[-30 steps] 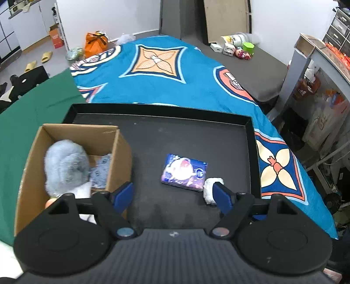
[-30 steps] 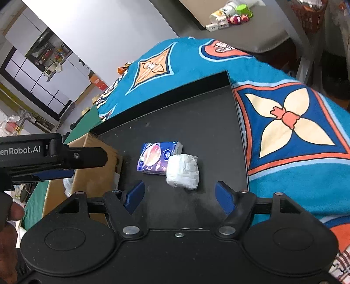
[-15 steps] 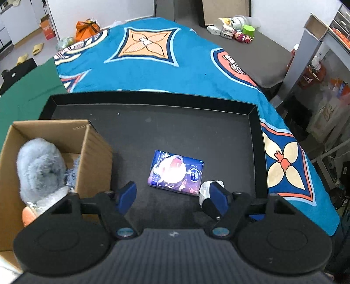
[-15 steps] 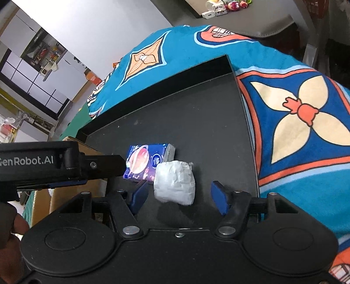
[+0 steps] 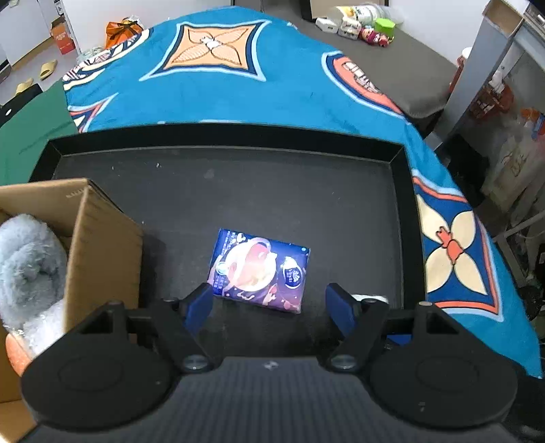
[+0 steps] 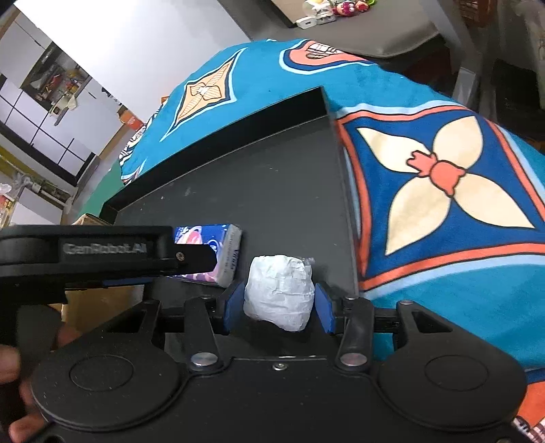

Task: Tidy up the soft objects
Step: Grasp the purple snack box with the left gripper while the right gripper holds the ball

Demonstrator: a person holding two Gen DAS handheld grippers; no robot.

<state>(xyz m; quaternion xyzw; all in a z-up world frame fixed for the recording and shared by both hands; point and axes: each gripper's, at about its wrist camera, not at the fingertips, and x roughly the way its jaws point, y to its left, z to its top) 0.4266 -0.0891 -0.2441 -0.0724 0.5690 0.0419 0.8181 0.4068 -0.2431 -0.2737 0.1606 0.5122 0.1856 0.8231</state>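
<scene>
- We count two loose soft things on the black tray (image 5: 407, 218): one purple tissue pack (image 5: 259, 271) and one white crumpled wad (image 6: 279, 291).
- We also count one cardboard box (image 5: 102, 245) at the tray's left edge, holding one grey fluffy plush (image 5: 29, 265), something in clear bubbly wrap and something orange; beyond that we cannot make out its contents.
- Our right gripper (image 6: 277, 305) has its blue pads on either side of the wad, close against it or touching; we cannot tell whether they are pressing on it.
- The wad sits near the tray's right edge towards the near side, just right of the tissue pack and apart from it.
- Our left gripper (image 5: 269, 305) hangs with its jaws spread wide and holds nothing; the tissue pack lies flat just ahead of the gap, nearer the left pad.
- In the left wrist view only a sliver of the wad shows, behind the right pad.
- In the right wrist view the left gripper reaches across from the left and covers part of the tissue pack.
- The tray rests on a bed spread with a blue blanket (image 5: 238, 98) patterned with orange diamonds and cream petal motifs; a green cloth (image 5: 30, 136) lies off the tray's far left corner.
- Beyond the bed we see a grey bench (image 5: 402, 61) with small toys and bottles, white walls, an orange bag (image 5: 121, 30) and yellow slippers on the floor.
</scene>
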